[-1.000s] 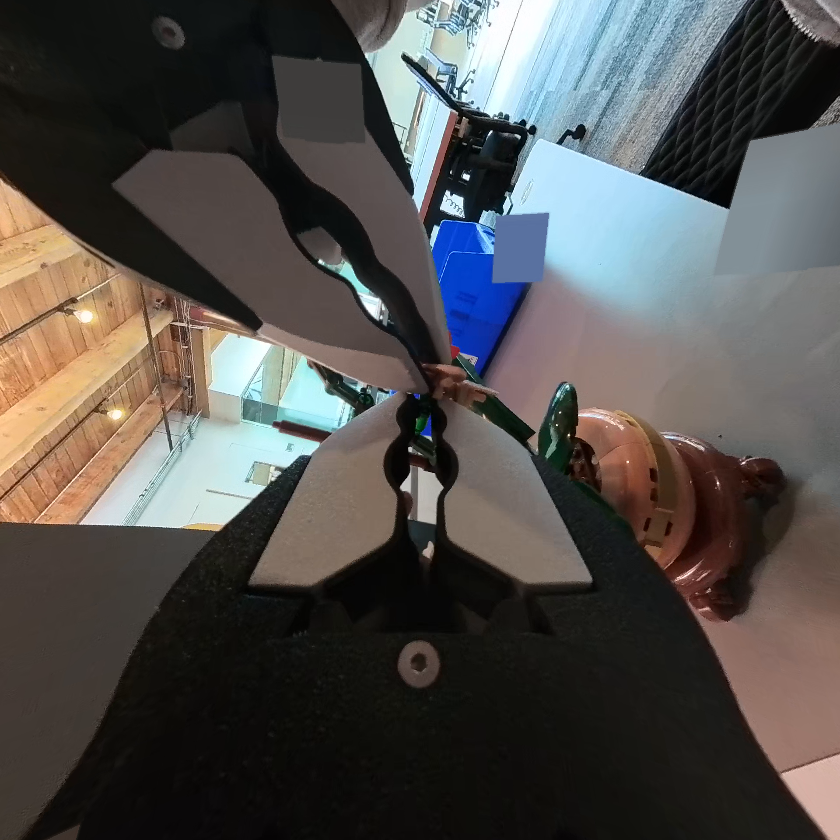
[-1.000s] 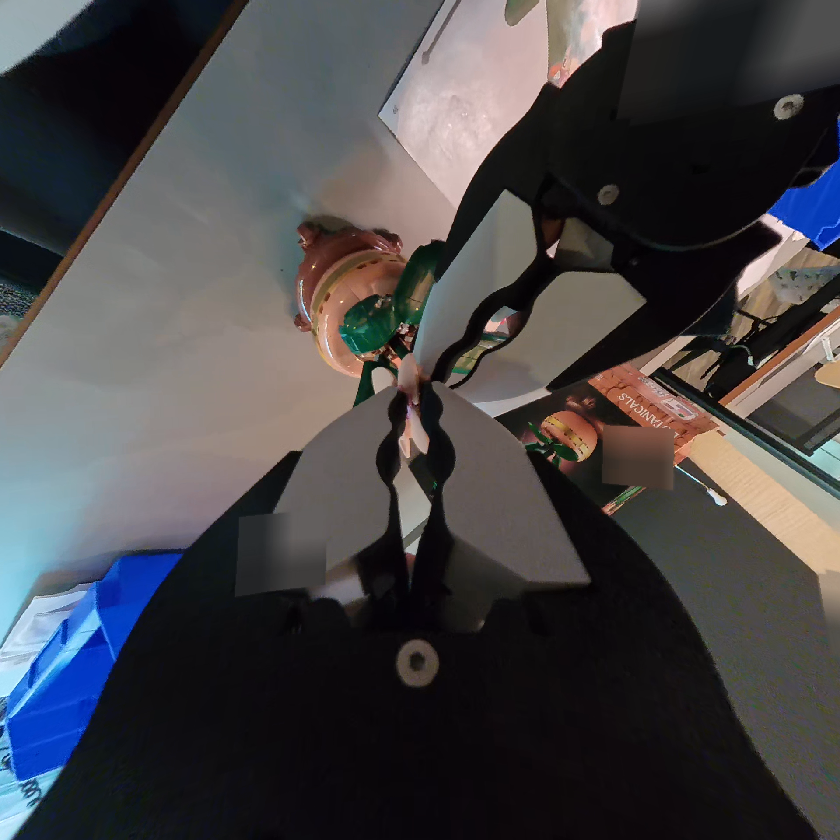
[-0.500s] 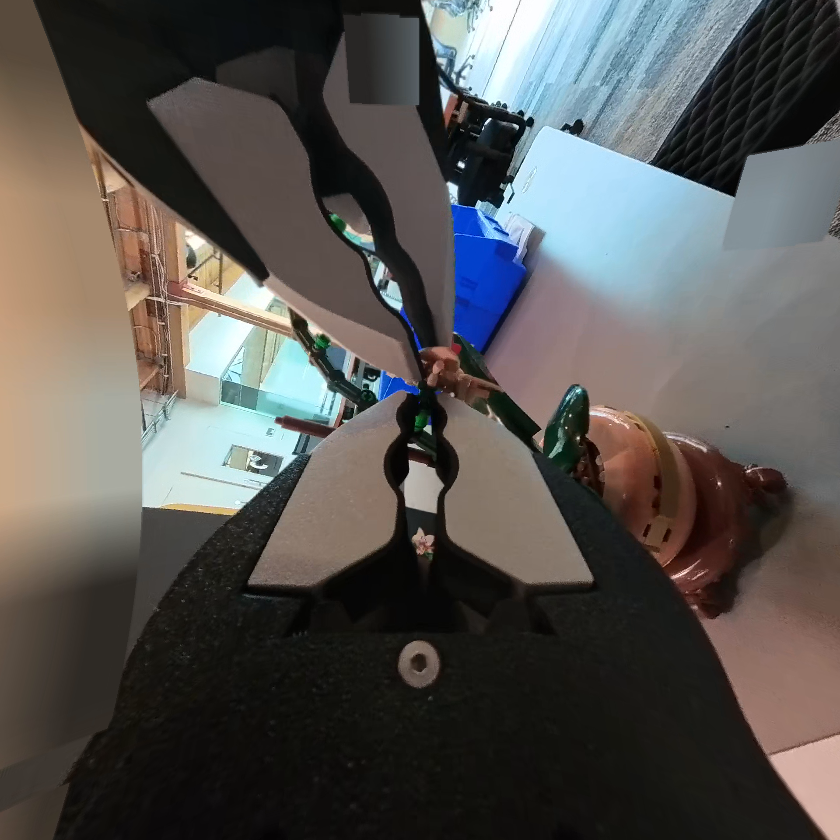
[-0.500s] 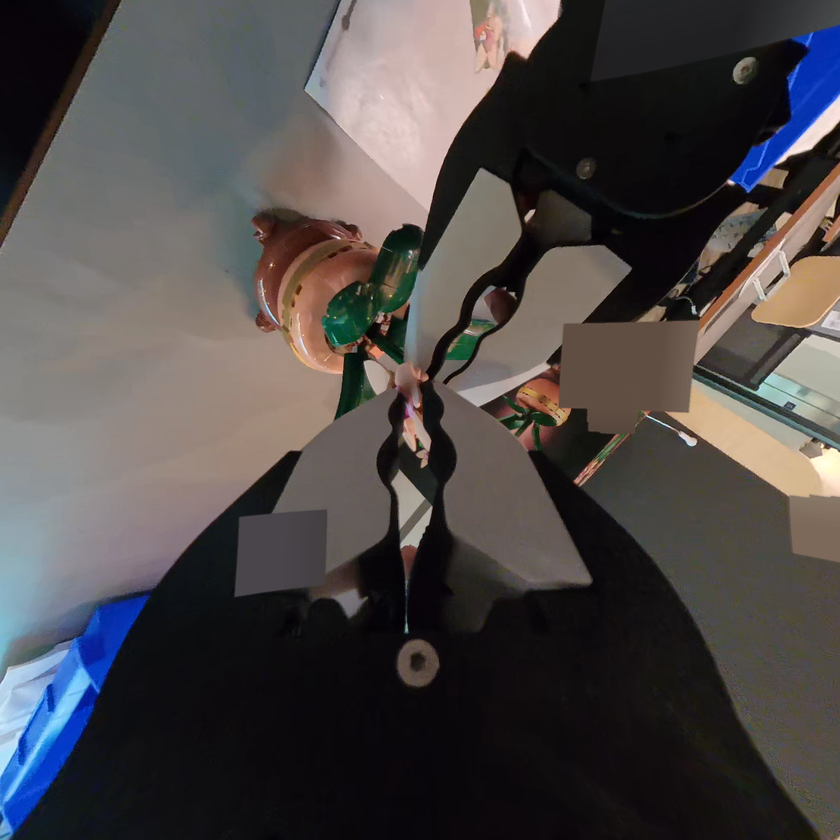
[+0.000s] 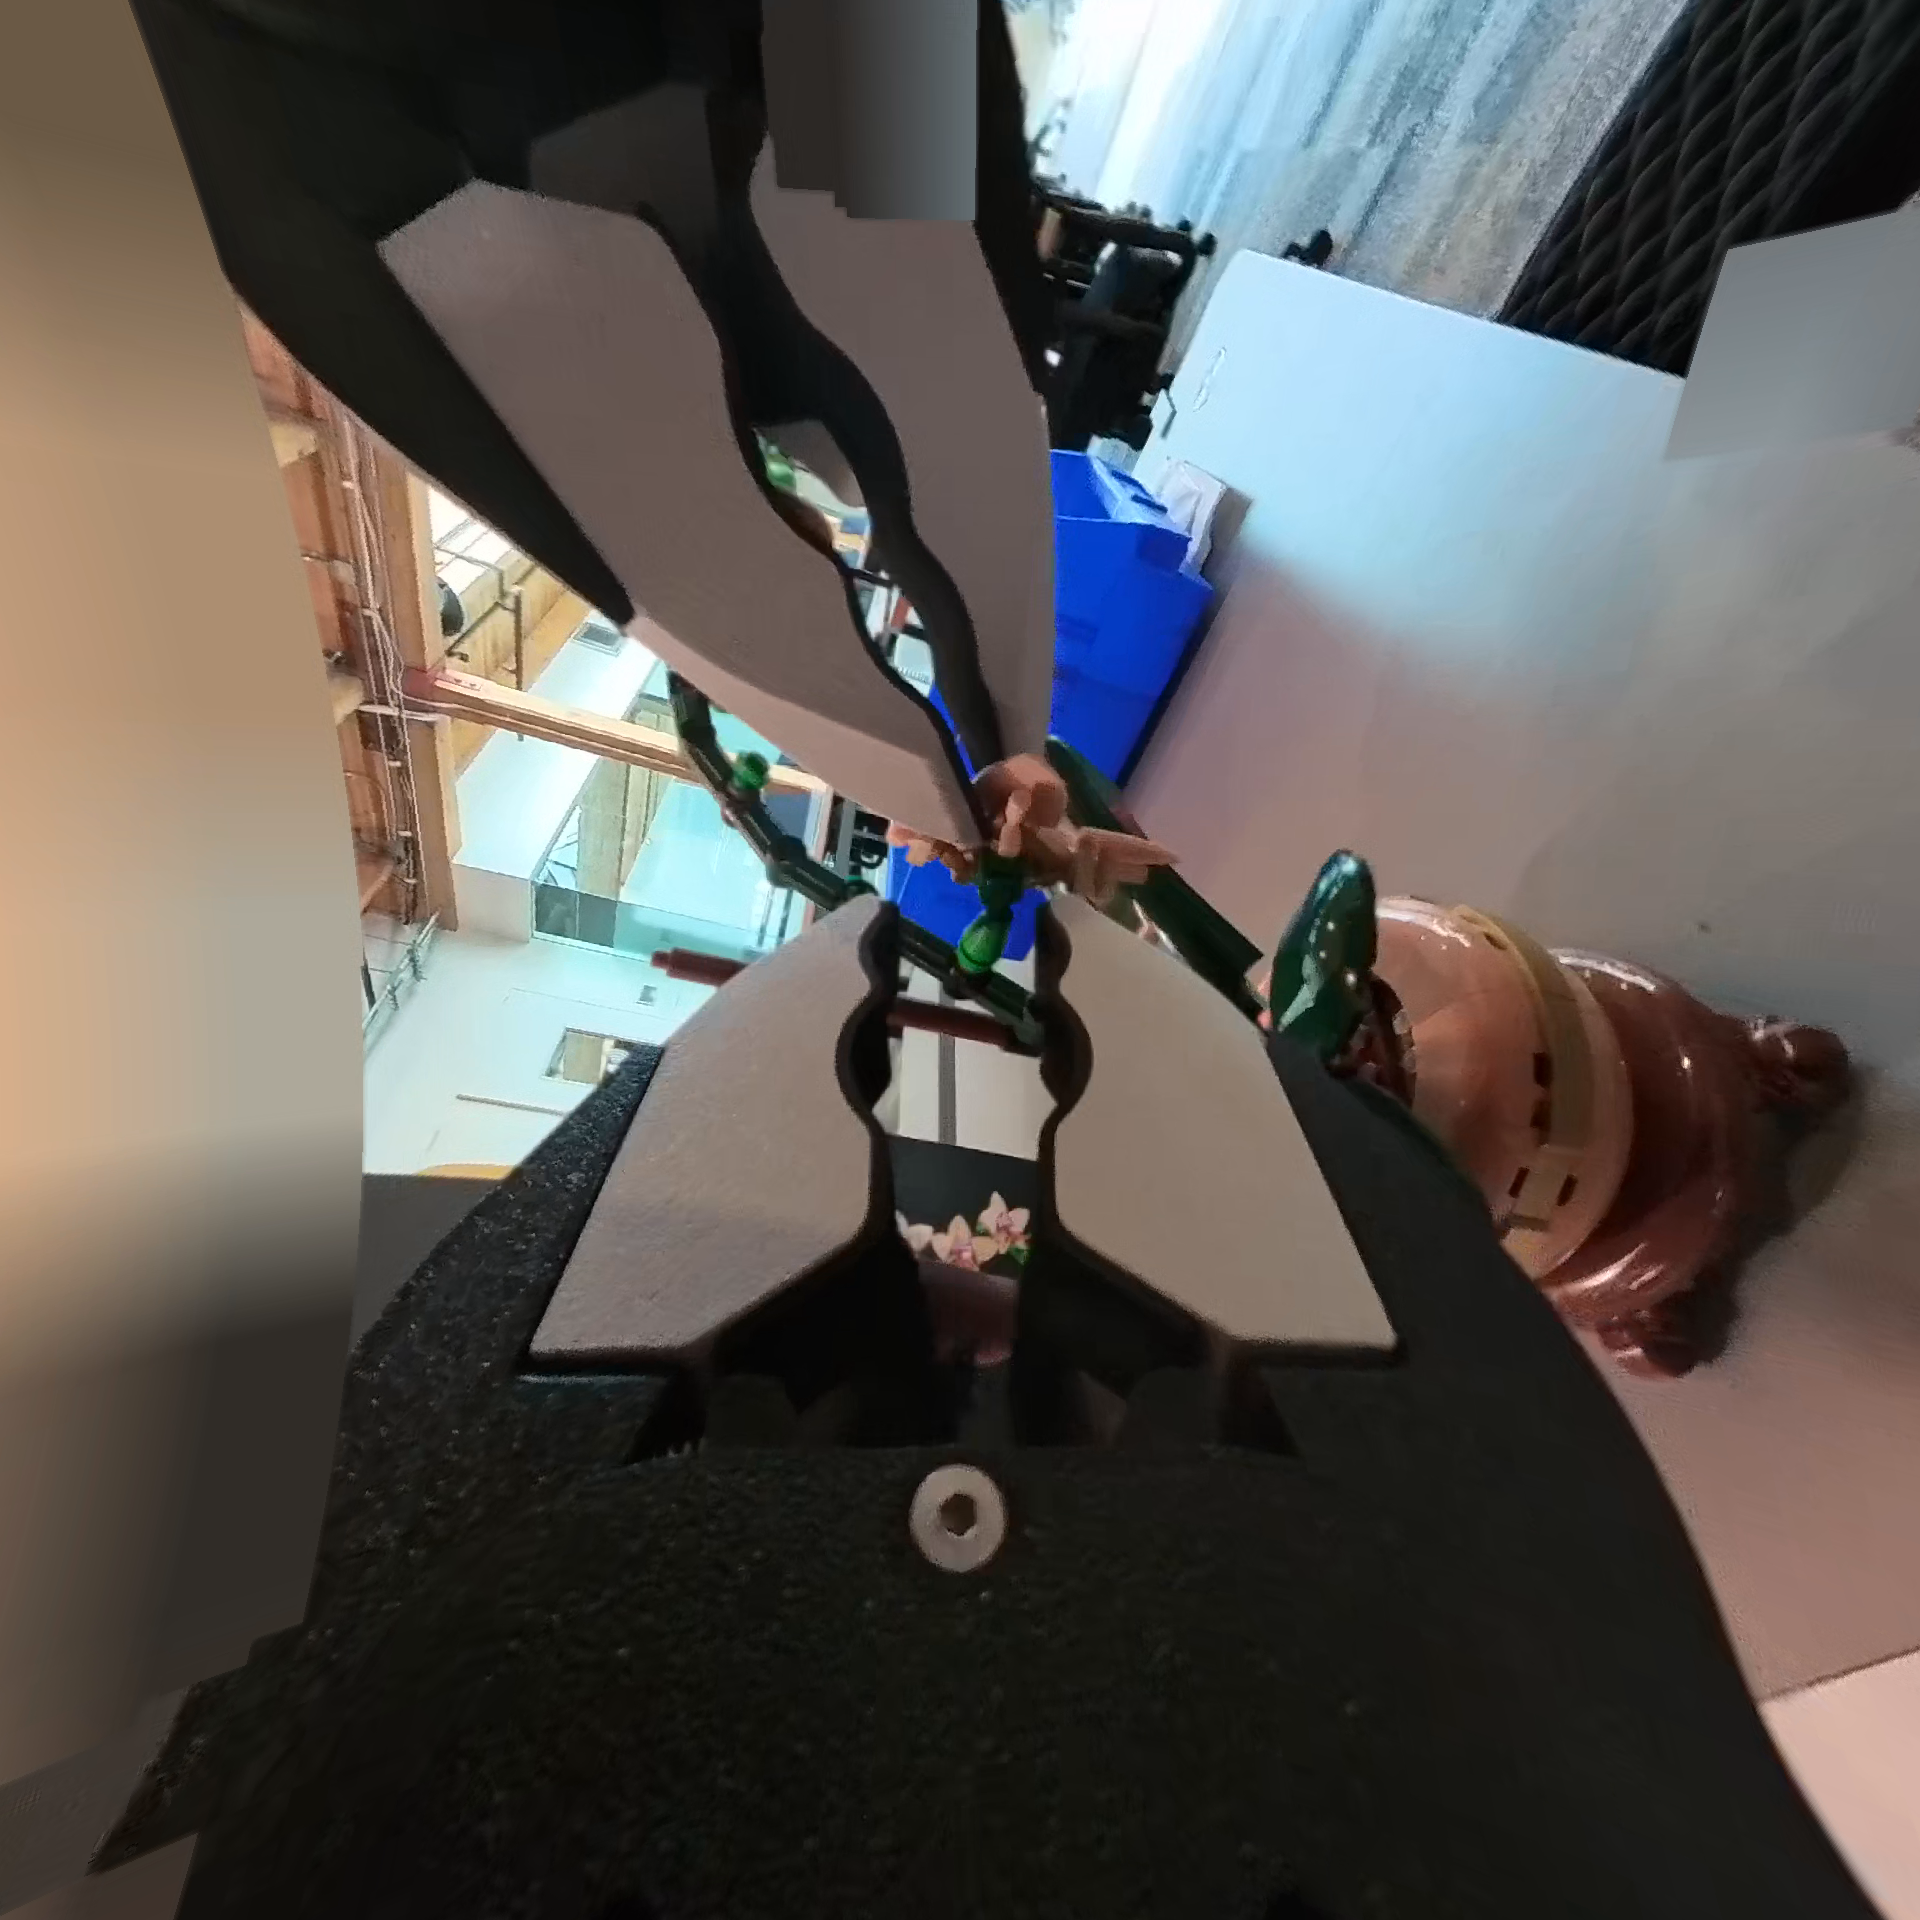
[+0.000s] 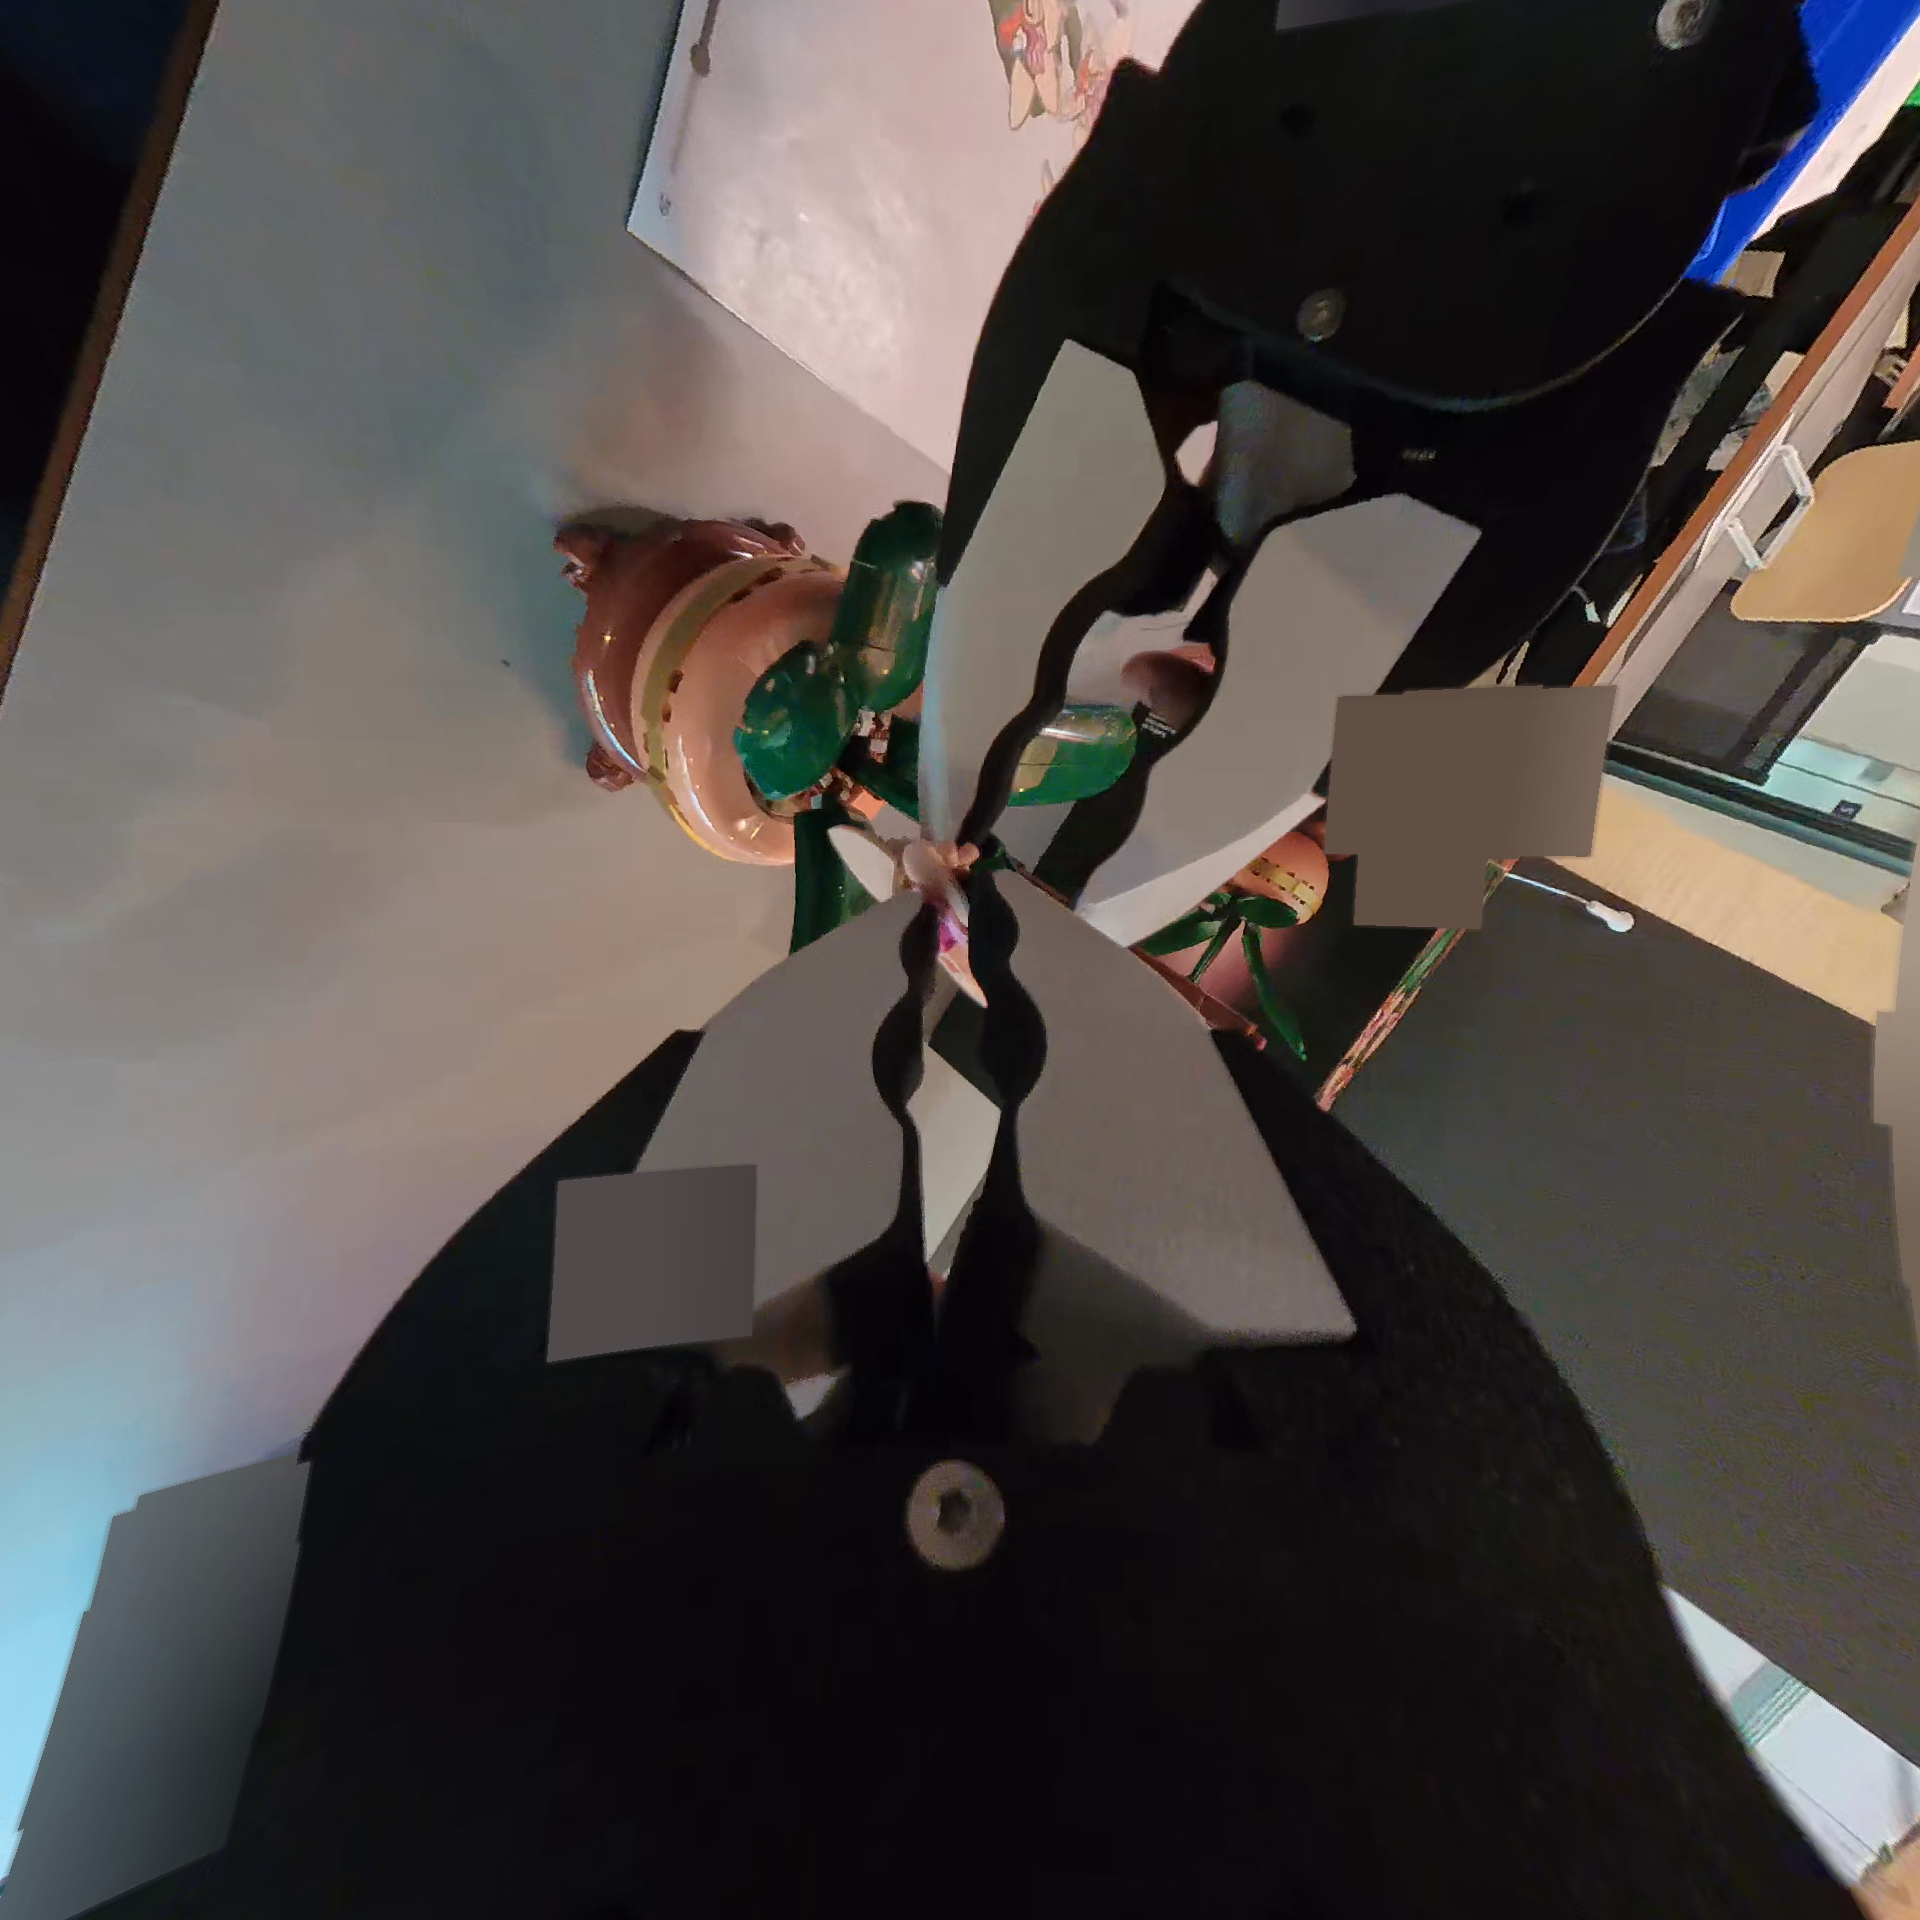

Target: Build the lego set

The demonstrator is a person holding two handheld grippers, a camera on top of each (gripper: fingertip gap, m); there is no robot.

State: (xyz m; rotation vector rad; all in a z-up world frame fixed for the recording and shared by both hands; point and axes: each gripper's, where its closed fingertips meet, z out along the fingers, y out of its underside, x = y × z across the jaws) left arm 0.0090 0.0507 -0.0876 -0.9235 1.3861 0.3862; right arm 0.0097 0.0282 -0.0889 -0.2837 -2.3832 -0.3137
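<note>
A brown and pink lego flower pot (image 5: 1538,1122) with dark green leaves (image 5: 1325,935) lies sideways in the picture on the white table; it also shows in the right wrist view (image 6: 665,675). A thin green stem (image 5: 982,935) rises from it. My left gripper (image 5: 961,909) is open, with its fingertips on either side of the stem. My right gripper (image 6: 956,899) is shut on a pink and white lego flower (image 6: 945,883) and holds it at the stem's tip. In the left wrist view the right gripper (image 5: 987,810) comes in from above, pinching the flower (image 5: 1023,821).
A blue bin (image 5: 1122,623) stands on the white table (image 5: 1455,520) behind the pot. An open instruction booklet (image 6: 831,208) lies beyond the pot. The lego box (image 6: 1278,883) with its pot picture lies on a dark mat (image 6: 1558,1143). Both grippers' tips are close together, under 4 cm apart.
My left gripper's jaws, shut on the green stem before, have opened. My right gripper stays shut on the flower at the stem's tip. Both views have shifted a little.
</note>
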